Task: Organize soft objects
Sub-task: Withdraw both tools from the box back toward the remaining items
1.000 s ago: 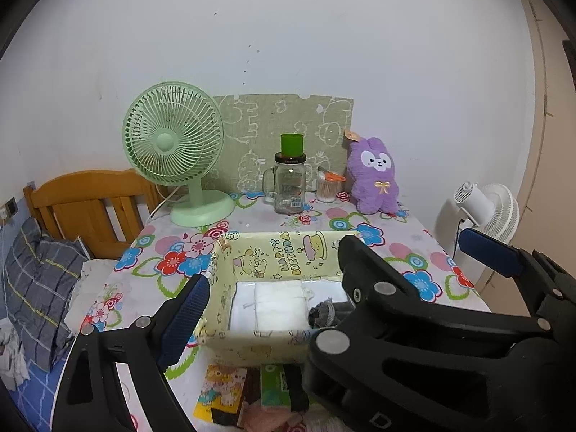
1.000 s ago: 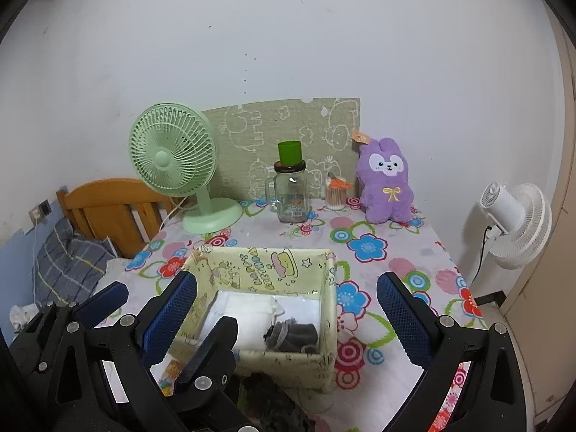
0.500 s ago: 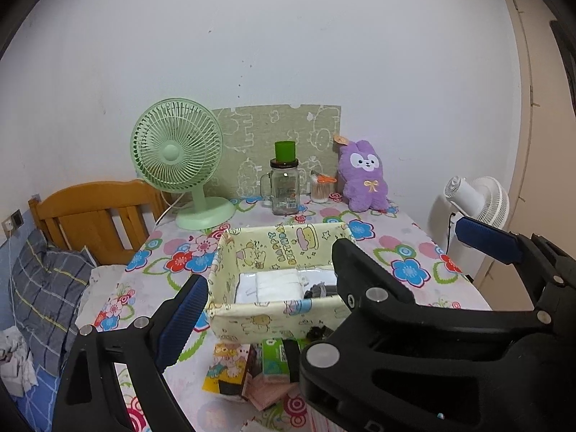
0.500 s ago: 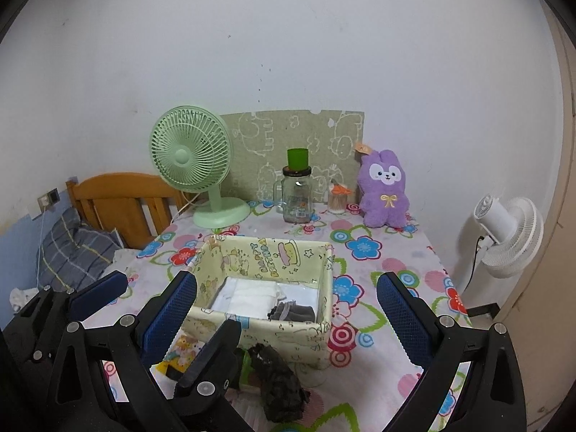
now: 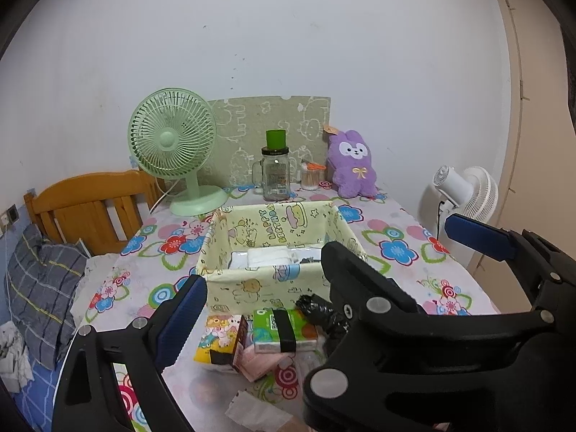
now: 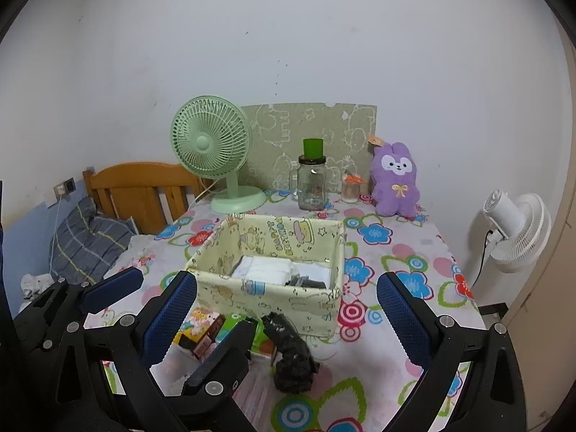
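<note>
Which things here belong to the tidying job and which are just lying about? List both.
Job:
fabric box
white folded cloth inside it
black bundle in front of the box
tissue packs beside the bundle

Lying about:
green fan
glass jar
purple plush rabbit
white fan

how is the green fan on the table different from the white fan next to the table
The green fan stands on the table by the wall; the white fan stands off its right edge, lower down. The green fan faces forward, its grille toward the camera; the white fan shows its motor housing. Both are round, caged fans.
</note>
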{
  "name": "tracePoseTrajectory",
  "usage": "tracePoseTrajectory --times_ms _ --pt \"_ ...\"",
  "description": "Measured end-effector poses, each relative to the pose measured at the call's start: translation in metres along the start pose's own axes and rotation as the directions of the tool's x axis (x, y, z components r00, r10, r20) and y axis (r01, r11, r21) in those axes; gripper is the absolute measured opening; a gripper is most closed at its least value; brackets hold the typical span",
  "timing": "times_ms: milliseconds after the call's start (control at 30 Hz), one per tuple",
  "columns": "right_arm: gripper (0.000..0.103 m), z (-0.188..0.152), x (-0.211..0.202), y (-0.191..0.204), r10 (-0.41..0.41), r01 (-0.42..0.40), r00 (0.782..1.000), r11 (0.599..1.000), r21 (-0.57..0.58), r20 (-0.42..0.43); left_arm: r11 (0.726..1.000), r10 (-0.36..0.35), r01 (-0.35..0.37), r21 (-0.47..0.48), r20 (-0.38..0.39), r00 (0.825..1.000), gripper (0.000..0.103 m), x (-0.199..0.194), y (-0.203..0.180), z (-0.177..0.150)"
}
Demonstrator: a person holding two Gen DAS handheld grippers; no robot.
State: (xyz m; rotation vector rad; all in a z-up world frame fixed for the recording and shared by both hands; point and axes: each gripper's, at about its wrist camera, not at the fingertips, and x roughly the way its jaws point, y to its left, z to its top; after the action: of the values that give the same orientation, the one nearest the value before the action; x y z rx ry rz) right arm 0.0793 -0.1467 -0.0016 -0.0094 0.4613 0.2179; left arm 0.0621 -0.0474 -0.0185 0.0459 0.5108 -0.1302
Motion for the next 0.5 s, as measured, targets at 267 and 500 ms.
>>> tracePoseTrajectory --times_ms 267,500 --pt "0.101 -0.021 -0.004 -0.001 -0.016 0.016 1.000 1.000 0.010 -0.014 1.000 -0.011 0.011 0.012 -0.021 1.000 0.096 0.003 -0.004 -0.020" --pt "0.101 -0.039 0.003 -0.003 -0.046 0.048 0.998 0.999 0.024 -0.050 1.000 -0.015 0.016 0.007 -0.048 0.999 0.096 0.010 -0.006 -0.034"
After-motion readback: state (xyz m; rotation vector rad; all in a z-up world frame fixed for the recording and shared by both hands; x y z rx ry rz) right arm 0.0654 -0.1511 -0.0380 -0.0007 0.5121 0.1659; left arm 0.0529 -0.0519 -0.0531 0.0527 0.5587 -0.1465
